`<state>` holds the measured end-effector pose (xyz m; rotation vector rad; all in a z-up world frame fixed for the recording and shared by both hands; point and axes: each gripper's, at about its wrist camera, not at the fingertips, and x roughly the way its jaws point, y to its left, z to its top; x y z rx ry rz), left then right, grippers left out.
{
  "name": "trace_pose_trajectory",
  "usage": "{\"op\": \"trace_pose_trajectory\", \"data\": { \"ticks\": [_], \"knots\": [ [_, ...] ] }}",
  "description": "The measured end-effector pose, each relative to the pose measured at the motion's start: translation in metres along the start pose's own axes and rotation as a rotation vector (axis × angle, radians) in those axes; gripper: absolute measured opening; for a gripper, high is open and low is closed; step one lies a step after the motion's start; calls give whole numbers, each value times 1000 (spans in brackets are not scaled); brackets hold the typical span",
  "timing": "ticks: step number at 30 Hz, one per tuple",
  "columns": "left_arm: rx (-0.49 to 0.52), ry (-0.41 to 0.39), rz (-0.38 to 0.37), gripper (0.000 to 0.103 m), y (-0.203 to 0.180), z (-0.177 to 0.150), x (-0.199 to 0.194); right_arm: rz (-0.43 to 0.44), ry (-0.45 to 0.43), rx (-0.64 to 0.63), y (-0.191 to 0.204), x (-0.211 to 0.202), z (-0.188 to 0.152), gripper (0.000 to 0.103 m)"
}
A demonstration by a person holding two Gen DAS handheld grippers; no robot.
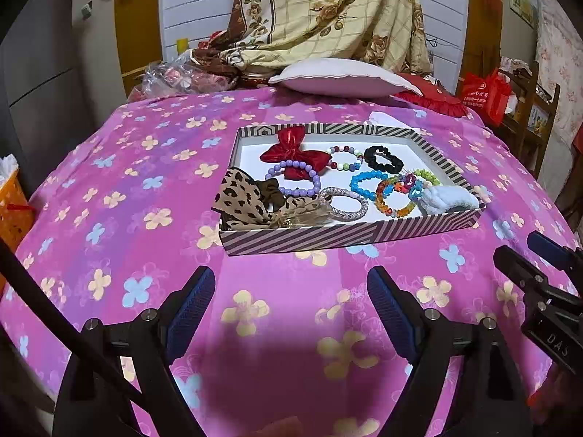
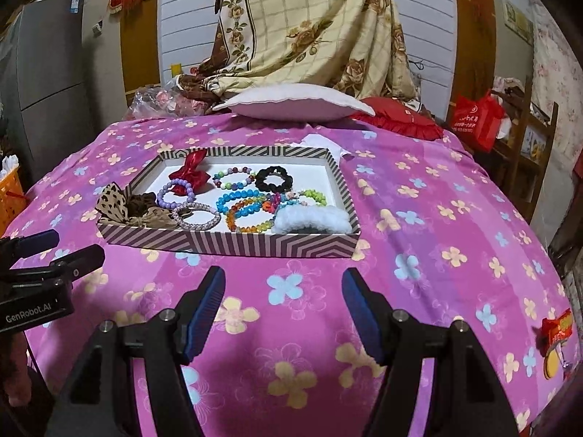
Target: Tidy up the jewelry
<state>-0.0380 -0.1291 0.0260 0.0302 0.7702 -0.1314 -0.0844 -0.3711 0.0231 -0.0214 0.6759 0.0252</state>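
While the bed (image 1: 153,240) is covered by a pink flowered sheet, a striped tray (image 1: 328,235) is set on it, filled with jewelry (image 1: 364,182). Short of it, the left tool (image 1: 291,300) and right tool (image 2: 283,300) are held agape, empty.

So the tray (image 1: 349,231) sits on the bedspread (image 1: 145,218), out ahead of both grippers, with a pillow (image 1: 342,76) behind it at the far edge. Inside, the bow (image 1: 291,153) is at the back left, the scrunchie (image 1: 382,156) back right, and a beaded bracelet (image 1: 346,158) sits between them. The patterned scarf (image 1: 244,196) spills over the front left corner, the fluffy band (image 1: 450,200) is in the front right corner. The left gripper (image 1: 291,306) and right gripper (image 2: 284,309) hover side by side over the bedspread.
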Motion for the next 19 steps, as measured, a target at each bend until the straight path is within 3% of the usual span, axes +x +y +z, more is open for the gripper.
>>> {"op": "trace_pose_trajectory", "data": {
  "ticks": [19],
  "knots": [
    [25, -1, -7, 74, -7, -3, 2, 10, 9, -19, 4, 3, -1, 70]
  ]
}}
